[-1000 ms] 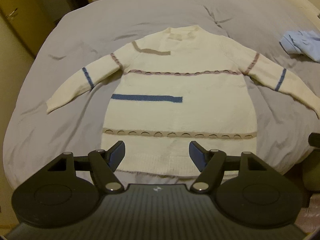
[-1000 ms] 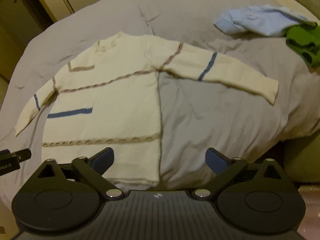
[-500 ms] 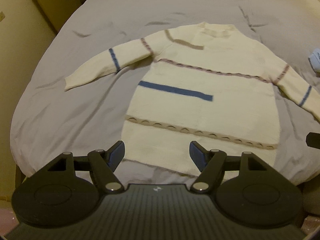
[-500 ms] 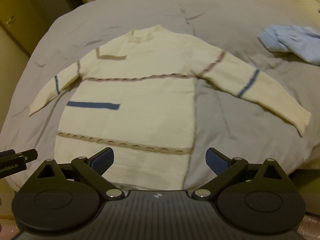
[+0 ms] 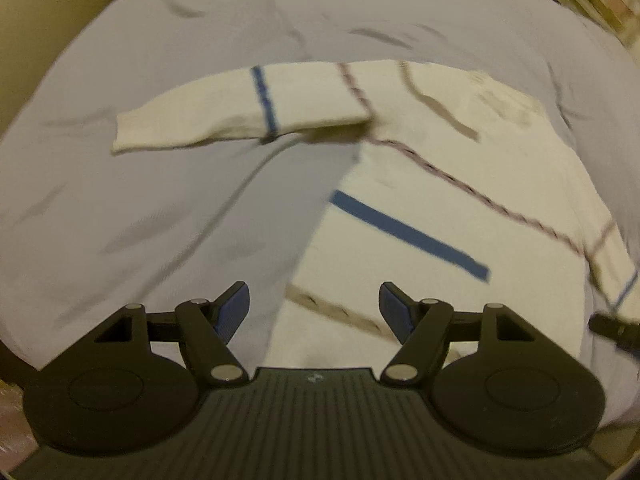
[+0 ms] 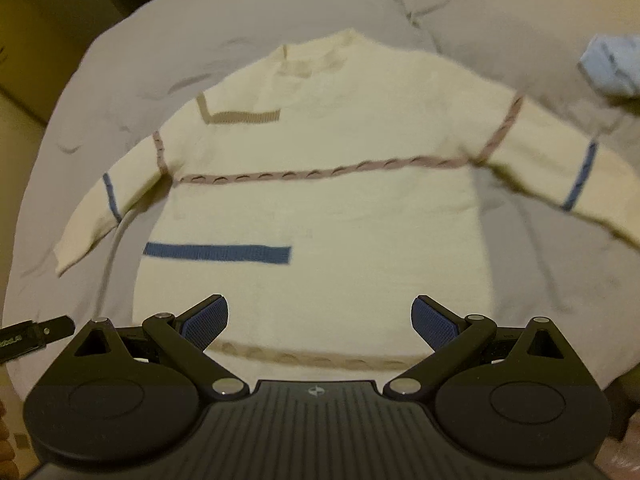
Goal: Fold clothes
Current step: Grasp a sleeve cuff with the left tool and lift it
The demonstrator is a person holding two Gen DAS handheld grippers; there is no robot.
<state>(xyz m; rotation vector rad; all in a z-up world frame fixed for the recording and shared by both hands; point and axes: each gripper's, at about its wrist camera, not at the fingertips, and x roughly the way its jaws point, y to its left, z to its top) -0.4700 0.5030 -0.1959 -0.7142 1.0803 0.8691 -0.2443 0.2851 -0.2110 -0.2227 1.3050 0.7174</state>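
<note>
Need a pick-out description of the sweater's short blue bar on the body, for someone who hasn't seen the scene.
A grey quilted bed cover fills the view, with a cream knitted sweater spread flat on it, sleeves out. On the sweater's body, below the long taupe braided stripe, lies the short solid blue horizontal bar. Unlike the thin blue bands across the sleeves, it sits on the body and runs only halfway across.

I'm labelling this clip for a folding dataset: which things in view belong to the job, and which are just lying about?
Belongs to the job:
cream sweater, spread flat
left tongs, open
right tongs, open

Just lying about:
light blue garment, bunched at the far right
grey bedcover, only the surface under the sweater
</note>
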